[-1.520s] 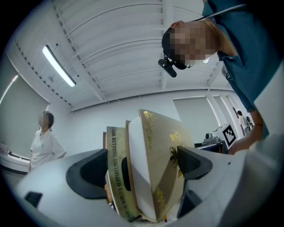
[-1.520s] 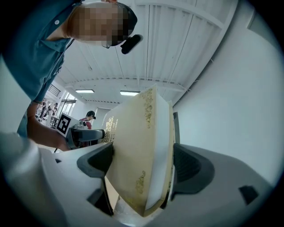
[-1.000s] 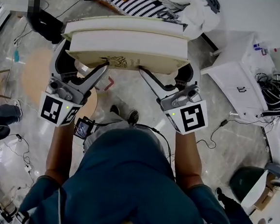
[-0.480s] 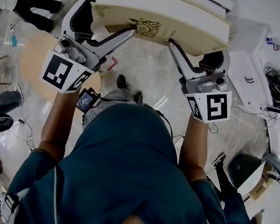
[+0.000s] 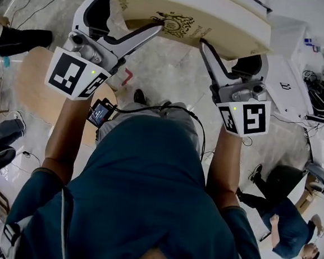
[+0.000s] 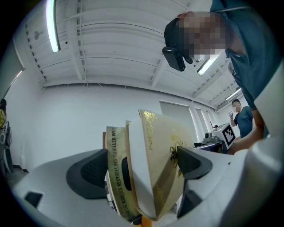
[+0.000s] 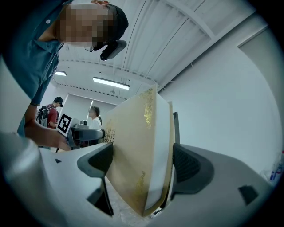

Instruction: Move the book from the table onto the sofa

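Two grippers pinched the book [image 5: 217, 18]: the left gripper [image 6: 142, 173] and the right gripper [image 7: 143, 165] each clamped its near edge, holding it aloft before the person [image 5: 144, 198], gold-printed cover down, above the floor [image 5: 167, 70].

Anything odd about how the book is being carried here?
Yes: the book looks splayed at the left hand-held gripper, one cover gaping away from the pages. The right hand-held gripper clamps it more closed.

Bright ceiling tube light [image 6: 53, 26], sharp head view, fisheye-warped gripper views, dark corners.
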Available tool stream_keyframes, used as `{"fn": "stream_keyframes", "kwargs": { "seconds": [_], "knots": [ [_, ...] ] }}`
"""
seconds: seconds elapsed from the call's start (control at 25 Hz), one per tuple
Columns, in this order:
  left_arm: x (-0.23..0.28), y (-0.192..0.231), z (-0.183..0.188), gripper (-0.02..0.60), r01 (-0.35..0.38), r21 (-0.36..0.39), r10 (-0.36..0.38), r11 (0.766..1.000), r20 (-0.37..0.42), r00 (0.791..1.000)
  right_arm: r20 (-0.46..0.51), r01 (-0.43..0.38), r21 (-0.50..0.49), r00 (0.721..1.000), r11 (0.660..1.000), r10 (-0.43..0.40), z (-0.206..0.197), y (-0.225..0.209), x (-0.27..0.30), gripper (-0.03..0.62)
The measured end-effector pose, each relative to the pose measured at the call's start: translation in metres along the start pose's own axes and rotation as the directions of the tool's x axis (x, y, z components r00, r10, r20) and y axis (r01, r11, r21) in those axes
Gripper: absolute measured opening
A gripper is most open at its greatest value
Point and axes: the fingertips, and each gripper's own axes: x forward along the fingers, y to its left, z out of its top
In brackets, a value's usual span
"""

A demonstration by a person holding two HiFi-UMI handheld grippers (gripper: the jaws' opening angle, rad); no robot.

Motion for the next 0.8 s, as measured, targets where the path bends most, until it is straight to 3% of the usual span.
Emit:
{"fn": "stream_keyframes", "kwargs": {
  "seconds": [0.32, 0.8],
  "knots": [
    [0.062, 0.023, -0.023, 0.472, -0.014, -0.009, 0.014, 1.000, -0.025, 1.000, -0.005, -0.012, 0.016, 1.000, 1.000, 0.012, -0.021, -0.059, 0.031, 0.425],
    [0.155, 0.049, -0.044, 0.472, -0.099, 0.007, 0.100, 0.995, -0.051, 0.994, 0.024, -0.101, 0.035, 0.995, 0.994, 0.100, -0.042, -0.157, 0.078, 0.425]
  ]
}}
